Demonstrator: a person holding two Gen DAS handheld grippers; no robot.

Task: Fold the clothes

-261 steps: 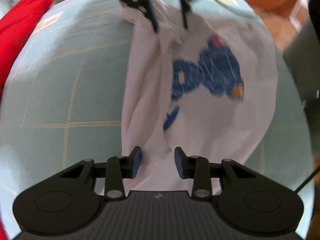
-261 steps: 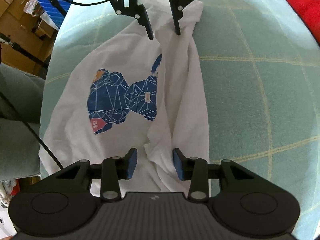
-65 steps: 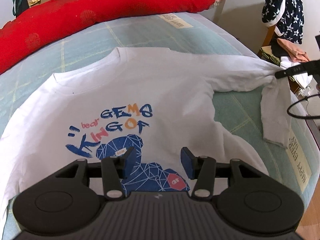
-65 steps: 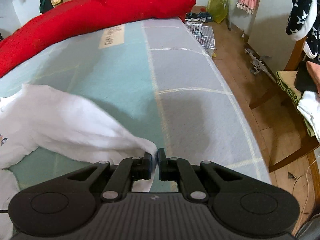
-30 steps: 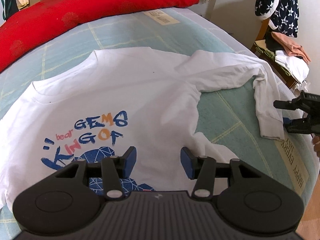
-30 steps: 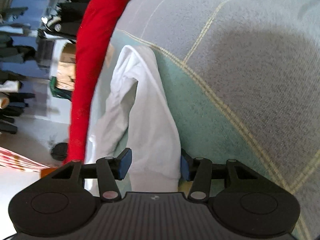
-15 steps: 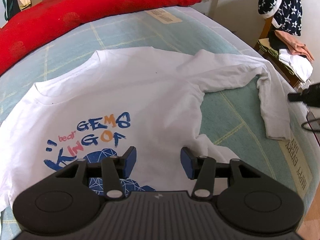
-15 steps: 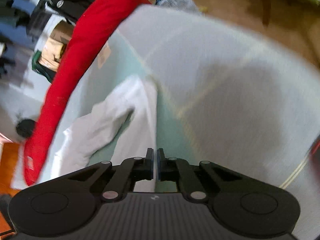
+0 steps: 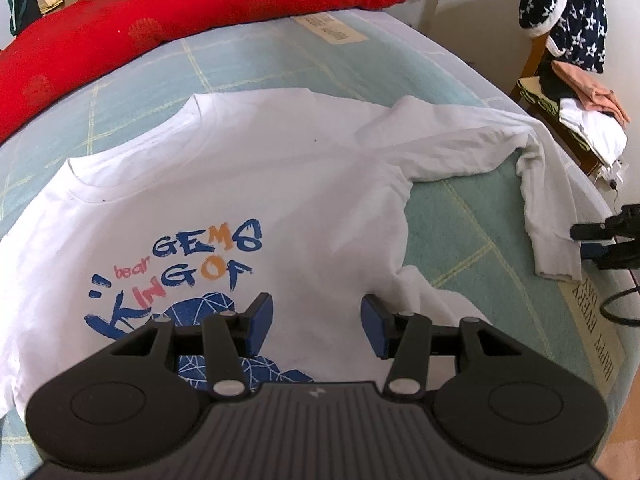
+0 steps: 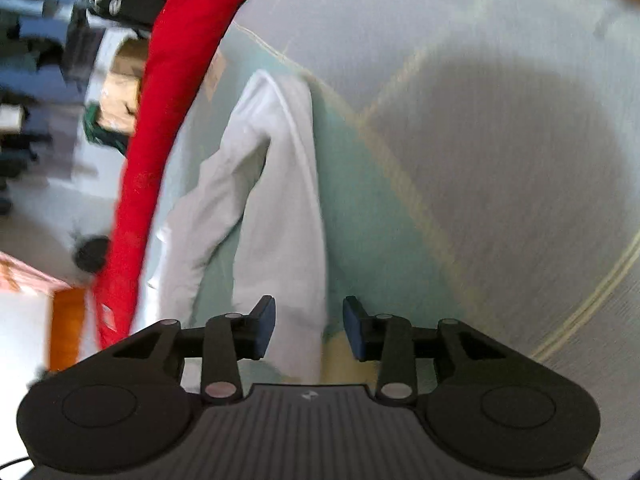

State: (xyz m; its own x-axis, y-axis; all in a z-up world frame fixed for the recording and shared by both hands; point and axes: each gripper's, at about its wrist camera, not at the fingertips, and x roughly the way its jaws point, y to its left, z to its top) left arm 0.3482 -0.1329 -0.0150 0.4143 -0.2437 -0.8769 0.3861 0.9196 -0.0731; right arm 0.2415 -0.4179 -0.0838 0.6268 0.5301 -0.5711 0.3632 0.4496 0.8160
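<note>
Shirt: lies flat on your bed.
Sleeve: stretches right, cuff bent toward you near the edge.
Quilt: behind the shirt.
Chair: beyond the right edge.

1. Bed: pale green cover with thin yellow grid lines, spreading ahead of and beneath the left gripper; grey panels lie along its edge to the right.
2. White sweatshirt: spread flat, print side up, directly ahead of the left gripper and running under it.
3. Sleeve: stretched to the right of that gripper, bent at the elbow, cuff lying near the bed's edge.
4. Red bolster: along the far side of the bed, beyond the sweatshirt's collar.
5. Printed labels: one on the cover at the far end, another at the near right edge.
</note>
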